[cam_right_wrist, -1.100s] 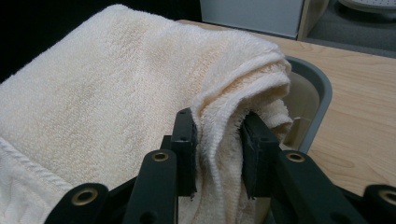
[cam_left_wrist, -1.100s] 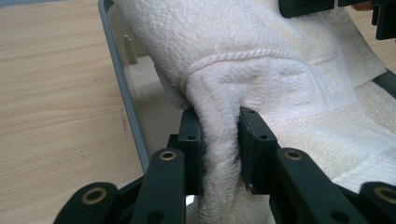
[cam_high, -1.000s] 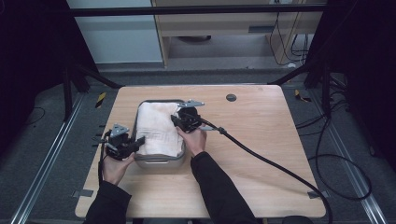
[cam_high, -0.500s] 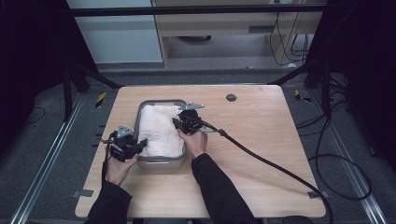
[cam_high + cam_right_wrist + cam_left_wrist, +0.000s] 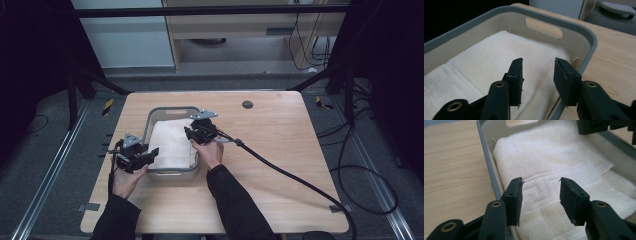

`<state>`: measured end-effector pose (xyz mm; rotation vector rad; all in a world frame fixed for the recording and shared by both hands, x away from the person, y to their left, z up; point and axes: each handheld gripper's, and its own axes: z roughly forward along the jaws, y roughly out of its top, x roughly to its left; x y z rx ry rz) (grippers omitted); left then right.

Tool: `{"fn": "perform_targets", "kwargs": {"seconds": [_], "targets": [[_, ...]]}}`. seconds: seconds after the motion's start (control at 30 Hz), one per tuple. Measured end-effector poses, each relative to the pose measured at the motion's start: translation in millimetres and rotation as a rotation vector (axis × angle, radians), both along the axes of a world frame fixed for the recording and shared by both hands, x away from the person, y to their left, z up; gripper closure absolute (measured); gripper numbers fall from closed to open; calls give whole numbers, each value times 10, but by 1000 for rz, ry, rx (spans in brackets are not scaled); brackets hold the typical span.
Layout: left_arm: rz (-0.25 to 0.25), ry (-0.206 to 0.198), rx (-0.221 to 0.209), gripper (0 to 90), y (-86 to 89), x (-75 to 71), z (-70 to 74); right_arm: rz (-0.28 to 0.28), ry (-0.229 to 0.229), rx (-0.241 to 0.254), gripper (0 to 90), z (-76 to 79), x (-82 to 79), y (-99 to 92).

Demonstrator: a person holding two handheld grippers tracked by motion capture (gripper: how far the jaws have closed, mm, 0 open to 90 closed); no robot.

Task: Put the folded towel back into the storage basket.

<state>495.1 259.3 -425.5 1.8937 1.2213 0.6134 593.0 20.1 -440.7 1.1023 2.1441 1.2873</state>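
1. Both tools just let go. Jaws of my left tool have been opening and now stand apart above the folded white terry towel, pads off the cloth. My right tool the same: jaws have been opening, nothing pinched between them.
2. Container: grey rectangular plastic bin with cut-out handle slots, sitting on the light wooden bench. Contents: the towel alone, lying flat and covering most of the floor of the bin.
3. Left tool hangs at the bin's near-left wall, right tool at its right wall, one on each side of the towel.
4. Risk: terry loops could catch on a pad edge as I draw back; that would drag a corner up over the rim and undo the fold.
5. Risk: the top fold sits slightly askew over the lower layer near the right wall; a nudge from a jaw could slide it off.
6. Risk: lifting out carelessly, a jaw may hook the bin rim and shift or tip the light bin across the bench.
7. Risk: the right tool's trailing black cable could snag the bench edge and jerk my hand.
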Motion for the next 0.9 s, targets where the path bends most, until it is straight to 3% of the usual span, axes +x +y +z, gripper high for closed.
{"fn": "perform_targets", "kwargs": {"seconds": [0.2, 0.23, 0.33, 0.67, 0.9], "targets": [[-10, -48, -37, 474, 32, -95, 111, 17, -49, -10, 471, 125, -60, -89], [-16, -59, -46, 466, 48, -126, 129, 18, -53, 0, 391, 182, -98, -174], [-19, -71, -54, 455, 78, -175, 147, 17, -56, 7, 318, 228, -134, -298], [-15, -105, -65, 373, 242, -335, 122, 6, -83, 37, 174, 337, -372, -938], [-1, -131, -63, 322, 327, -430, 79, -15, -90, 47, 140, 345, -594, -1436]]}}
